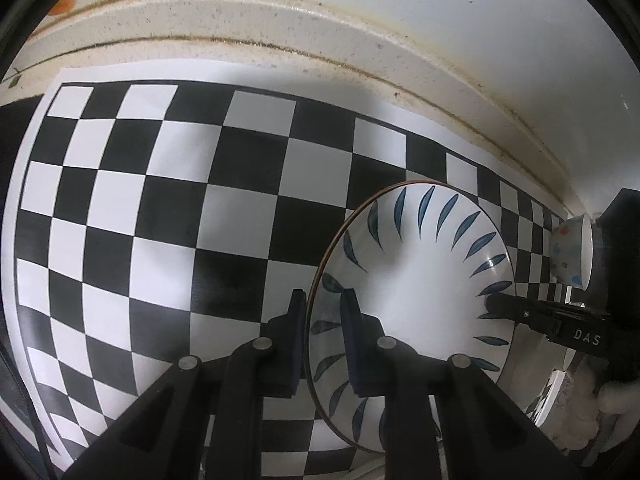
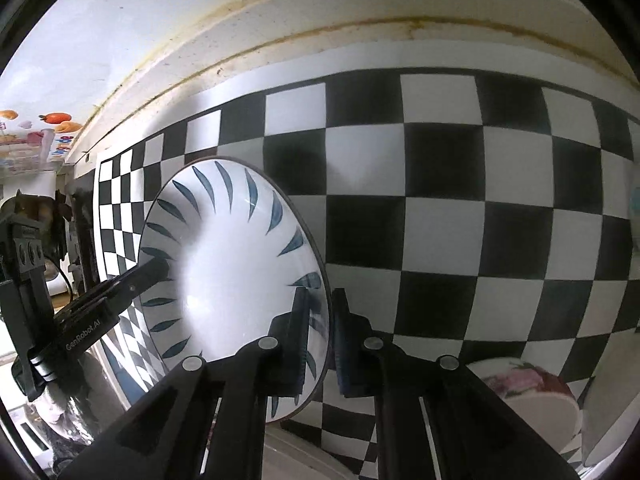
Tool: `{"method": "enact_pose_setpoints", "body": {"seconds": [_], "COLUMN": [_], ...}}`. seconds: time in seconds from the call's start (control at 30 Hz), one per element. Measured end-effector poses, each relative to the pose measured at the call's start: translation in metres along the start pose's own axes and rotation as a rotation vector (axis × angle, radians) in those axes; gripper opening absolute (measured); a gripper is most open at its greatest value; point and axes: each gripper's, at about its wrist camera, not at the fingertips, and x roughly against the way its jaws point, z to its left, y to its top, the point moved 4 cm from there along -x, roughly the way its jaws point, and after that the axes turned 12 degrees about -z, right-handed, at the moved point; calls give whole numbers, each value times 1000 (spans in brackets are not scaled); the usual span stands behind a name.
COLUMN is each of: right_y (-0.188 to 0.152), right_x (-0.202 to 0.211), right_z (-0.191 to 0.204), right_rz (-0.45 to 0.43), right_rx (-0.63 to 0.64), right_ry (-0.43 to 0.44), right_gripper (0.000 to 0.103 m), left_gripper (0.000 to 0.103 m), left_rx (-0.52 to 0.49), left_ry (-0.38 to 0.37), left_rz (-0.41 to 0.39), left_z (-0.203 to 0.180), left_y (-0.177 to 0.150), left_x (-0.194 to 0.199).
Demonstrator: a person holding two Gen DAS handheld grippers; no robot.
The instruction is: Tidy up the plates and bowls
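I'm gripping the leaf-pattern plate [image 1: 416,280] at opposite rims, left gripper [image 1: 323,320] and right gripper [image 2: 323,320] both clenched on it; next I'm judging a level lift off the checkered surface [image 1: 160,200].

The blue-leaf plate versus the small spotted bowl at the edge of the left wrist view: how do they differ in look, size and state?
The blue-leaf plate is wide and shallow, ringed with blue leaf strokes; the small spotted bowl is far smaller, deeper, with coloured spots. The plate is clamped at opposite rims by the left gripper and right gripper; the bowl is in neither. The plate fills both views; the bowl sits at the frame edge. Both have white bodies and lie over the checkerboard sheet.
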Motion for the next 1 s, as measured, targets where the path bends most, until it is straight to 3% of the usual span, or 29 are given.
{"method": "enact_pose_setpoints", "body": {"seconds": [0.43,1.0], "right_y": [-28,-132], "right_x": [46,124], "right_z": [15,25], "right_rz": [-70,-172], "right_rx": [18,-8], "right_ry": [48,83], "right_gripper": [11,11], "left_gripper": [15,15], "left_rx": [-43,-162], "left_ry": [-21,-53], "left_rz": [-53,-55], "left_z": [-15,-19], "left_y": [-20,-86], "left_x": [48,124]}}
